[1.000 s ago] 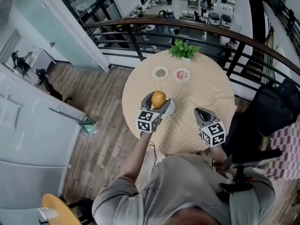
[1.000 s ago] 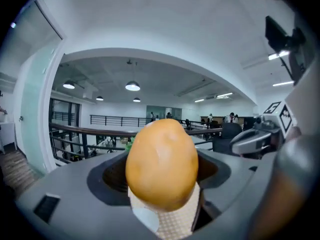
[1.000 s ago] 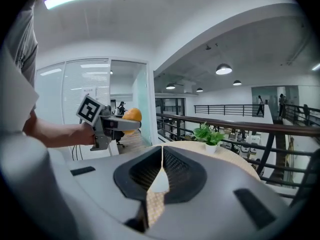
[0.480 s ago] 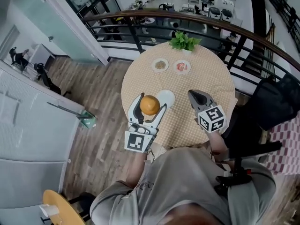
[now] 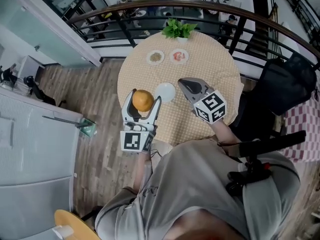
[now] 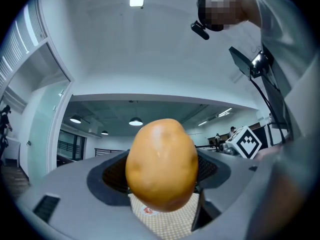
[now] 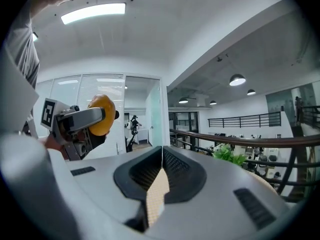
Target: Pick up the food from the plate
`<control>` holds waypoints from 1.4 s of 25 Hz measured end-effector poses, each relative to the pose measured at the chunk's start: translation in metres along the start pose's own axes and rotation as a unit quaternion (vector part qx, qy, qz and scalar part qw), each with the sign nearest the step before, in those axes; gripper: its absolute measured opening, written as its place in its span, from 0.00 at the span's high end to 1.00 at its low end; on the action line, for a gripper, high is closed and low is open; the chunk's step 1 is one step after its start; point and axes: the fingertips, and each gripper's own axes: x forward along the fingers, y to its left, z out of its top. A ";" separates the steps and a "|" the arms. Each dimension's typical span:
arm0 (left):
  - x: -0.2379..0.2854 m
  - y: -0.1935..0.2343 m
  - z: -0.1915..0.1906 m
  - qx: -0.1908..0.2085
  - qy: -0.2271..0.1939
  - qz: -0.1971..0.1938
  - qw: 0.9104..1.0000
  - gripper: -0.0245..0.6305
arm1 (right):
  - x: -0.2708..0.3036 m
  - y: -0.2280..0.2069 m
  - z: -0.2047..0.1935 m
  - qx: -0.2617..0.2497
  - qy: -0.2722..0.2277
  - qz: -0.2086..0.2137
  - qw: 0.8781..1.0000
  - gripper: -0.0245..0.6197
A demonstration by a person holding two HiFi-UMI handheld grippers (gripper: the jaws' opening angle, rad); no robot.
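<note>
The smooth, rounded, orange-brown piece of food (image 5: 143, 101) now sits high in the left tool (image 5: 144, 97), clamped between its two grey jaws. In the left gripper view it fills the gap between the pads, with only a strip of checked cloth showing beneath it. A second ago we had it low, right over the small round white plate (image 5: 165, 91). Since then it has come up and back towards us. In the head view it now lies to the left of the plate, about over the near edge of the round tabletop with the beige checked cloth (image 5: 210, 64). The plate is bare. The grip looks the same as it did: the jaws are part-way apart, held there by the food itself.

The right tool (image 5: 182, 81) has risen too. It carries nothing, and its jaws meet in a thin line in its own view (image 7: 161, 151).

At the far side of the tabletop, two small dishes (image 5: 156, 57) and a green leafy plant (image 5: 179, 29) stand untouched.

We judge the pick-up to be essentially done: the food is off the plate, clear of the cloth and steady in the tool.
</note>
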 end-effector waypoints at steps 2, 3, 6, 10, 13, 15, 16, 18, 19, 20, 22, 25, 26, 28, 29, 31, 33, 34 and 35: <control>0.003 0.000 -0.001 -0.008 -0.002 0.002 1.000 0.40 | 0.000 0.002 0.004 -0.004 -0.002 0.000 1.000 0.93; 0.005 -0.001 -0.002 -0.013 -0.004 0.003 1.000 0.40 | 0.000 0.002 0.005 -0.005 -0.004 0.000 1.000 0.93; 0.008 -0.005 -0.003 -0.026 -0.006 -0.001 1.000 0.40 | -0.002 0.006 0.007 -0.001 -0.007 -0.002 1.000 0.93; 0.009 -0.009 -0.003 -0.022 -0.006 -0.014 1.000 0.40 | -0.008 0.009 0.007 -0.002 -0.008 -0.009 1.000 0.93; 0.005 -0.007 -0.002 -0.028 -0.003 -0.012 1.000 0.40 | -0.012 0.009 0.007 0.002 -0.011 -0.017 1.000 0.93; 0.001 -0.003 -0.007 -0.028 0.002 -0.007 1.000 0.40 | -0.014 0.009 0.005 0.004 -0.011 -0.019 1.000 0.93; -0.001 -0.002 -0.010 -0.027 0.004 -0.005 1.000 0.40 | -0.015 0.010 0.004 0.003 -0.011 -0.020 1.000 0.93; -0.004 0.001 -0.013 -0.030 0.004 -0.002 1.000 0.40 | -0.017 0.011 0.003 0.000 -0.012 -0.020 1.000 0.93; -0.004 0.001 -0.014 -0.032 0.004 -0.001 0.999 0.40 | -0.017 0.011 0.003 -0.002 -0.012 -0.020 1.000 0.93; -0.005 0.001 -0.014 -0.034 0.004 0.000 0.999 0.40 | -0.018 0.011 0.004 -0.003 -0.013 -0.021 1.000 0.94; -0.007 0.002 -0.016 -0.039 0.007 0.002 0.999 0.40 | -0.019 0.013 0.005 -0.007 -0.015 -0.020 1.000 0.94; -0.009 0.001 -0.021 -0.042 0.012 0.000 0.999 0.40 | -0.020 0.017 0.007 -0.011 -0.017 -0.017 1.000 0.94; -0.008 0.001 -0.022 -0.040 0.013 -0.002 0.999 0.40 | -0.020 0.017 0.006 -0.014 -0.017 -0.016 1.000 0.94; -0.008 0.002 -0.026 -0.037 0.017 -0.003 0.999 0.40 | -0.020 0.019 0.004 -0.019 -0.016 -0.014 1.000 0.94; -0.009 0.003 -0.030 -0.038 0.021 -0.003 0.999 0.40 | -0.020 0.021 0.004 -0.023 -0.015 -0.011 1.000 0.94; -0.012 0.005 -0.038 -0.041 0.029 0.000 0.999 0.40 | -0.020 0.024 0.002 -0.032 -0.014 -0.005 0.999 0.94; -0.015 0.006 -0.046 -0.044 0.034 0.002 0.998 0.40 | -0.020 0.025 0.001 -0.036 -0.013 -0.004 0.999 0.94; -0.016 0.006 -0.049 -0.045 0.035 0.003 0.998 0.40 | -0.020 0.024 0.001 -0.037 -0.013 -0.005 0.999 0.94; -0.016 0.007 -0.050 -0.046 0.036 0.003 0.998 0.40 | -0.019 0.023 0.001 -0.038 -0.014 -0.007 0.999 0.94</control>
